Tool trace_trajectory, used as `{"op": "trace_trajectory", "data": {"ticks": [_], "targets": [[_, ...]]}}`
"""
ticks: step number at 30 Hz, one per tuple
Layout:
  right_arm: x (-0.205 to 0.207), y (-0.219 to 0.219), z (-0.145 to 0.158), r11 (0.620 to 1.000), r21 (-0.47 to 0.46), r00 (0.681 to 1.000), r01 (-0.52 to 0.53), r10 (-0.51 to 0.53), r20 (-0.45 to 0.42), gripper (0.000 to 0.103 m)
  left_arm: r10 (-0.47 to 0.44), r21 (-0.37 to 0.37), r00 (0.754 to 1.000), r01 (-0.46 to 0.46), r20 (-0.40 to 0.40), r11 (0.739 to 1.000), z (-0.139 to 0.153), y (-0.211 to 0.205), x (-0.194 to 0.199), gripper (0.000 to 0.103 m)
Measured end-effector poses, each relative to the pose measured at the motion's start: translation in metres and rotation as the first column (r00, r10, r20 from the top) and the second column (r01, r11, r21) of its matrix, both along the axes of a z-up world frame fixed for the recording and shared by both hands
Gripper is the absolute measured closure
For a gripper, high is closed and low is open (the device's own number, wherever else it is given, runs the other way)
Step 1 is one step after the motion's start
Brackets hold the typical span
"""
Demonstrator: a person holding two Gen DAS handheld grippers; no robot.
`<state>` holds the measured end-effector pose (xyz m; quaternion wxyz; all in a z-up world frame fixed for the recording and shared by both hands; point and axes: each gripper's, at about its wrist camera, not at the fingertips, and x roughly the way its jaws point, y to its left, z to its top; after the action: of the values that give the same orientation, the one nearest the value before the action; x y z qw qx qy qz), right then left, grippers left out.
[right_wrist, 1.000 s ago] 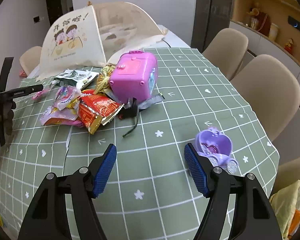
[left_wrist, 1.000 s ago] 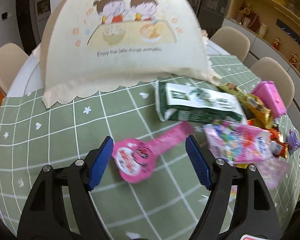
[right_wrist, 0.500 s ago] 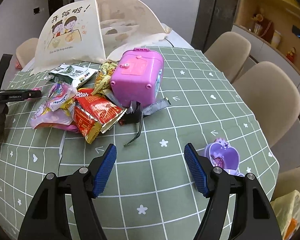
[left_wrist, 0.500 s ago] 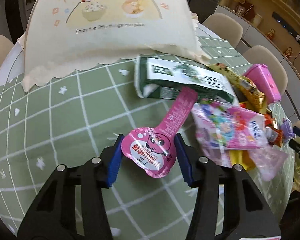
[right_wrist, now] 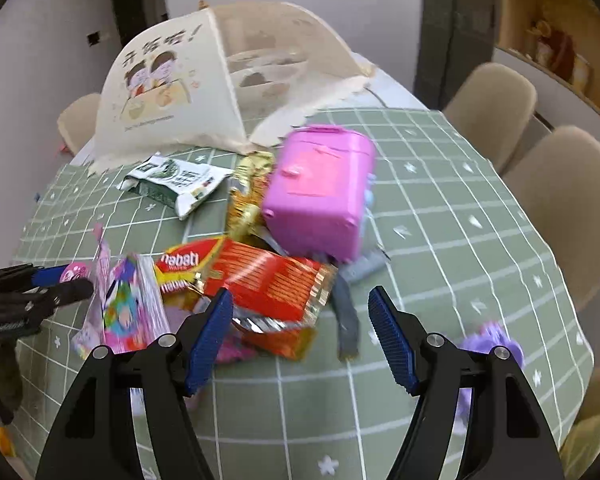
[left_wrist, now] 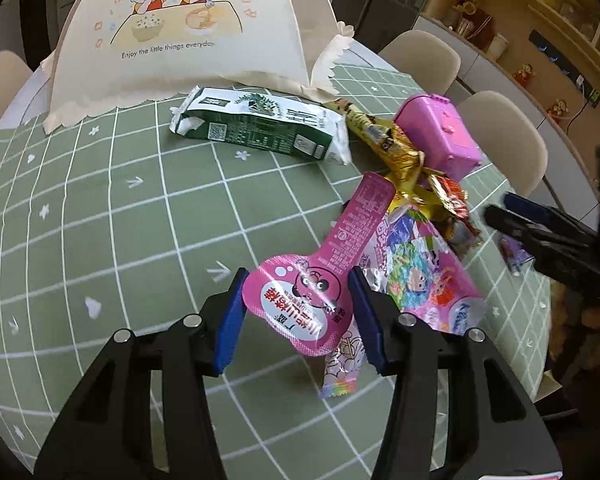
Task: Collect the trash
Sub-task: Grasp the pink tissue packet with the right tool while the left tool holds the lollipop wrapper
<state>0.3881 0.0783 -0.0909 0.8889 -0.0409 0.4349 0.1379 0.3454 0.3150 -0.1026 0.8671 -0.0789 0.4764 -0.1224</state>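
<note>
Nearest to us, our left gripper [left_wrist: 298,312] has its blue pads clamped on either side of a pink lollipop-shaped wrapper [left_wrist: 300,300]: a round head printed with a cartoon face and white characters, and a long flat pink tail that slants up and away over the heap. It is glossy, catches the light, and sits lifted off the green checked tablecloth [left_wrist: 120,220]. Just under it lies a small pale wrapper with a rainbow-striped end [left_wrist: 340,364], and beside that a larger pink packet with cartoon figures [left_wrist: 424,280].

Our right gripper [right_wrist: 300,332] stands with its jaws apart and nothing between the pads; it hangs over the near edge of the heap, above a crumpled red biscuit wrapper [right_wrist: 268,280] with a yellow "nabati" end. A grey strip [right_wrist: 346,320] lies on the cloth just beyond its right pad, and a blurred purple toy [right_wrist: 496,340] sits behind that finger.

Farther in, the heap carries a gold foil wrapper [left_wrist: 392,148] and, touching it, a closed pink plastic case [right_wrist: 320,192] shaped like a small suitcase; we cannot see what is inside. To its left, apart from the heap, lies a green and white packet [left_wrist: 260,124], torn open at one end.

At the back stands a cream mesh food cover [left_wrist: 180,28] printed with two cartoon children; through its mesh side we make out dishes [right_wrist: 268,68], too hazy to name. Beige chairs [right_wrist: 492,108] ring the table.
</note>
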Motion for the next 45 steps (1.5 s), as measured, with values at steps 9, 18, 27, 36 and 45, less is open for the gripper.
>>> {"op": "trace_trajectory", "data": {"ticks": [9, 18, 27, 36, 45], "targets": [[0.024, 0.020, -0.028, 0.992, -0.033, 0.986, -0.120, 0.116, -0.120, 0.042, 0.112, -0.009, 0.994, -0.112, 0.016, 0.994, 0.007, 0.025, 0.001, 0.055], [0.007, 0.016, 0.004, 0.990, 0.035, 0.989, -0.136, 0.138, -0.059, 0.047, 0.189, -0.028, 0.982, -0.189, 0.020, 0.982, 0.008, 0.043, 0.006, 0.055], [0.050, 0.009, -0.022, 0.995, 0.030, 0.986, -0.092, 0.095, -0.135, 0.047, 0.231, -0.051, 0.973, -0.230, 0.014, 0.972, 0.008, 0.053, 0.000, 0.055], [0.023, 0.030, -0.028, 0.984, 0.137, 0.967, -0.109, 0.138, -0.216, 0.047, 0.246, -0.053, 0.969, -0.247, -0.019, 0.968, -0.003, 0.054, -0.003, 0.055], [0.001, 0.041, 0.006, 0.963, 0.057, 0.954, -0.264, 0.270, -0.128, 0.047, 0.248, -0.057, 0.969, -0.248, -0.010, 0.967, 0.000, 0.051, -0.008, 0.055]]}}
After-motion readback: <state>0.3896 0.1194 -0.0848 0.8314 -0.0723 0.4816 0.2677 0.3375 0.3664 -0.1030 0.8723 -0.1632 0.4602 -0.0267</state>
